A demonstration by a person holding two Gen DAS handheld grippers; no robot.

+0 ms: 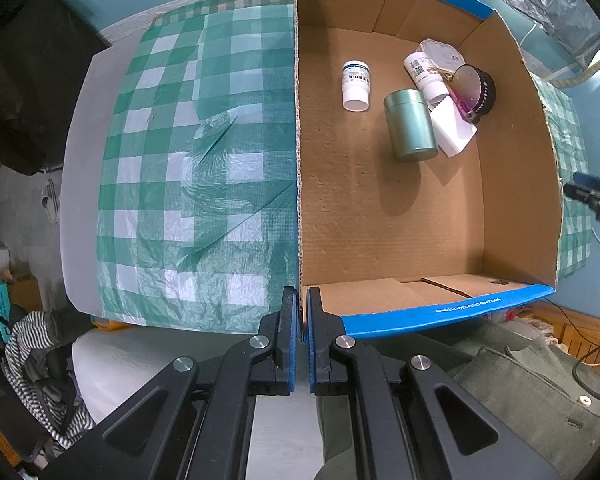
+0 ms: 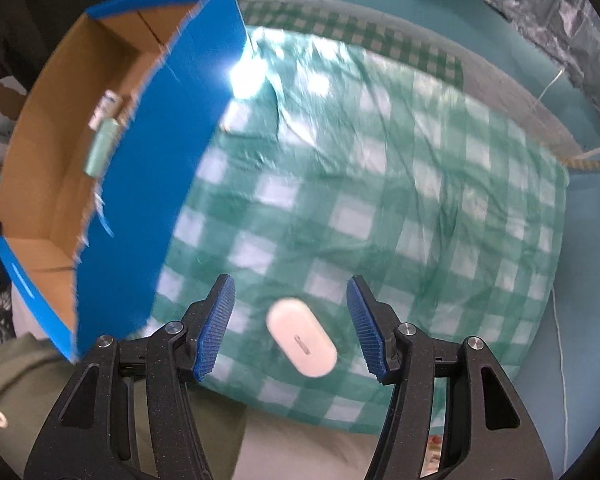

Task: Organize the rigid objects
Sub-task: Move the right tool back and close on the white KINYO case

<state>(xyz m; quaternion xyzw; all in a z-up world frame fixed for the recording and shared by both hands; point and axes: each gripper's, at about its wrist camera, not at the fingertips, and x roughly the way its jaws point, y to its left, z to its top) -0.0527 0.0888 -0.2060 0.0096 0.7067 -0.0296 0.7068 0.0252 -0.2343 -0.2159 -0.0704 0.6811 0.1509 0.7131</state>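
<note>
Your right gripper point(image 2: 291, 322) is hovering with its jaws spread wide around a white oval case point(image 2: 301, 337), a smooth rounded pill shape with a small dark slot on top, lying flat on the green checked tablecloth point(image 2: 420, 208); neither pad is touching it. The view is blurring. Just to its left, the blue outer wall of the cardboard box point(image 2: 172, 168) is standing close, while open cloth is stretching away ahead and to the right.

Your left gripper point(image 1: 302, 312) is pinching the box's near corner wall point(image 1: 299, 200), jaws pressed together on it. Inside, a green canister point(image 1: 410, 124), two white bottles point(image 1: 355, 85) and a round mirror point(image 1: 470, 87) are crowding the far right corner.
</note>
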